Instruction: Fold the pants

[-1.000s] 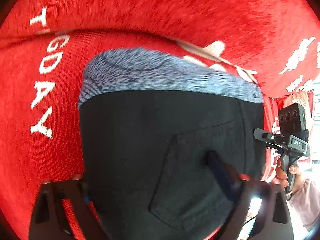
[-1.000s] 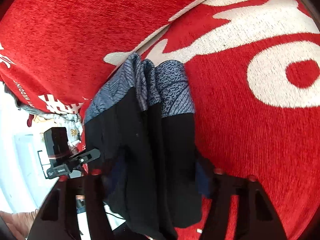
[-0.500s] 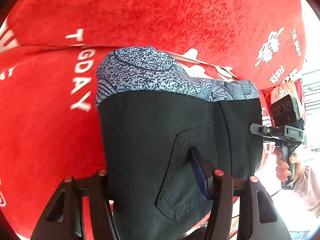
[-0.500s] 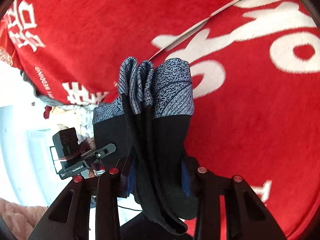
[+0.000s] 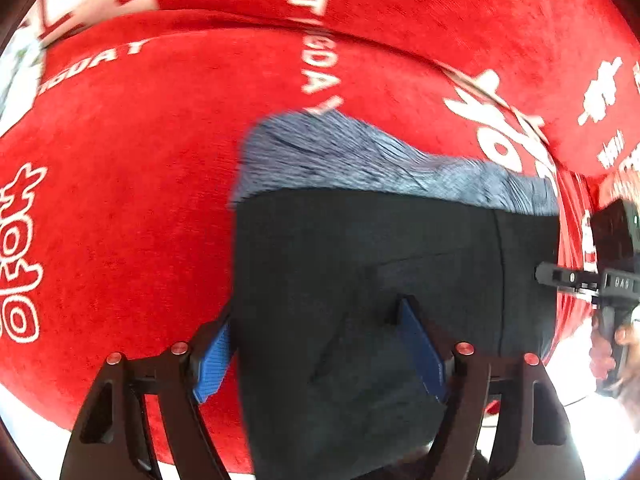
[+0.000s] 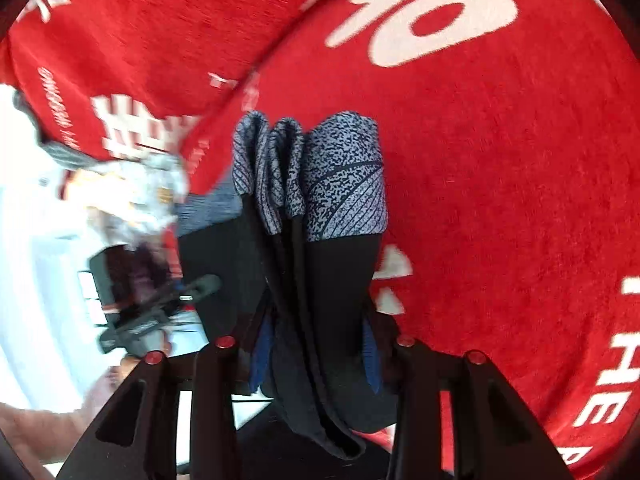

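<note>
Left wrist view: black fabric pants with blue-grey patterned cuffs [image 5: 360, 280] are swinging across the red plush cloth with white lettering [image 5: 120, 200], now blurred, so the carry is under way; left gripper [image 5: 320, 352] fingers are pinching the pants' edge between the blue pads. Right wrist view: right gripper [image 6: 316, 356] fingers are pinching the bunched layers, cuffs dangling ahead, lifted off the cloth.

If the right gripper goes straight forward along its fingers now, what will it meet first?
The right gripper is shut on the black pants, so the cloth bunched between its fingers comes first. Past the grey patterned band, the line seems to reach the red printed cloth, though depth is unclear.
</note>
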### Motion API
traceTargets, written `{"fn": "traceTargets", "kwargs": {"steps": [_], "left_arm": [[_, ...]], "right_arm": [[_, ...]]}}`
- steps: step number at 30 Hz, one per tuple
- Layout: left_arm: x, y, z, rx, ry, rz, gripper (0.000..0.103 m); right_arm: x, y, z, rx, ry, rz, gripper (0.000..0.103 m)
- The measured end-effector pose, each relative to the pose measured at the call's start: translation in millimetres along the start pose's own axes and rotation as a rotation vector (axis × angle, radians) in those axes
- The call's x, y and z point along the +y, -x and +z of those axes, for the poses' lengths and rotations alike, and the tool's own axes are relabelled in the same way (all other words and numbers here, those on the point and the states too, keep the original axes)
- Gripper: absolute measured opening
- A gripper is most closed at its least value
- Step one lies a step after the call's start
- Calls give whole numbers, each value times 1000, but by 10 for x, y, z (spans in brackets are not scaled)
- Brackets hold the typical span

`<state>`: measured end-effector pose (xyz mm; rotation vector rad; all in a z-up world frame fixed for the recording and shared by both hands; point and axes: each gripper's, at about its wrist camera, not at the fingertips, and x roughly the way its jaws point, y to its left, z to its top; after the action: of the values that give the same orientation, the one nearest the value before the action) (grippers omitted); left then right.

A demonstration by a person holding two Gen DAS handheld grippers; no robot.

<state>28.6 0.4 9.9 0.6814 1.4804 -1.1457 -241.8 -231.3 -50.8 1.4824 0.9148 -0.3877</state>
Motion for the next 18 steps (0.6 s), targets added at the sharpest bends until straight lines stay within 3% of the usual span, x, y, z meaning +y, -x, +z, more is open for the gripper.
{"fn": "traceTargets", "kwargs": {"steps": [2,6,8,12,15,18], "left_arm": [[55,132,11,-32,15,29,78],[136,468,62,-125,36,100,78],[111,501,116,-150,47,117,78],[122,237,181,-107,53,215,78],[164,42,220,-109,72,246,78],[215,6,270,-124,79,266,91]], "right_arm": [[4,-6,11,-3,-16,-61,54],[186,192,-21,-59,30,-222,49],[368,320,-51,-110,82,-294,20],[614,452,-92,-175,143,-282,18],[722,249,-109,-144,172,-289,18],[649,-1,-79,-116,164,-339,18]]}}
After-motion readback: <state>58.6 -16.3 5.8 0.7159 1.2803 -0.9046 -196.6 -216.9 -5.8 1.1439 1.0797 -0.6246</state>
